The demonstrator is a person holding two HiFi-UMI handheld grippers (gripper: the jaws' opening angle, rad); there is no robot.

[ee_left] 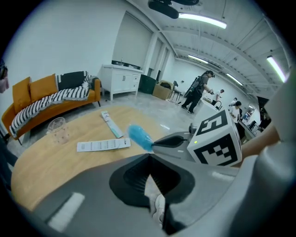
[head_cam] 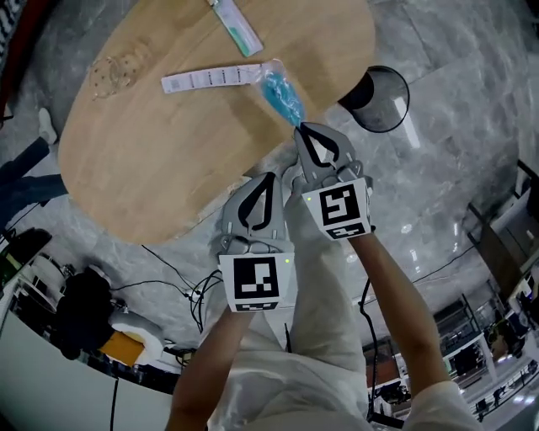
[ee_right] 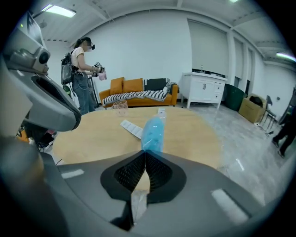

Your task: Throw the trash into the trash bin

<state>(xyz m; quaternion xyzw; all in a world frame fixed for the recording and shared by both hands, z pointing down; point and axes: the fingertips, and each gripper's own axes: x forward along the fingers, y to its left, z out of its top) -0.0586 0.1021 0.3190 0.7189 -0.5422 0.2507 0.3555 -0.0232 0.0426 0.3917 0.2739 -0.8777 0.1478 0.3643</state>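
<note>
A blue crinkled plastic bag [head_cam: 282, 94] hangs over the near edge of the oval wooden table [head_cam: 152, 168], and my right gripper [head_cam: 300, 128] is shut on its near end. In the right gripper view the blue bag [ee_right: 152, 132] rises straight out of the right gripper [ee_right: 145, 152]. My left gripper [head_cam: 269, 175] stays lower and to the left, off the table edge, shut with nothing in it. The left gripper view shows the left gripper [ee_left: 149, 156] closed on nothing, with the blue bag [ee_left: 138, 136] beyond it. The black trash bin [head_cam: 379, 99] stands on the floor right of the table.
On the table lie a long white strip [head_cam: 210, 77], a flat white and green package [head_cam: 236, 25] and a clear plastic cup [head_cam: 114, 71]. Cables and equipment [head_cam: 93, 311] sit on the floor at lower left. A person [ee_right: 83, 74] stands beyond the table near an orange sofa [ee_right: 138, 92].
</note>
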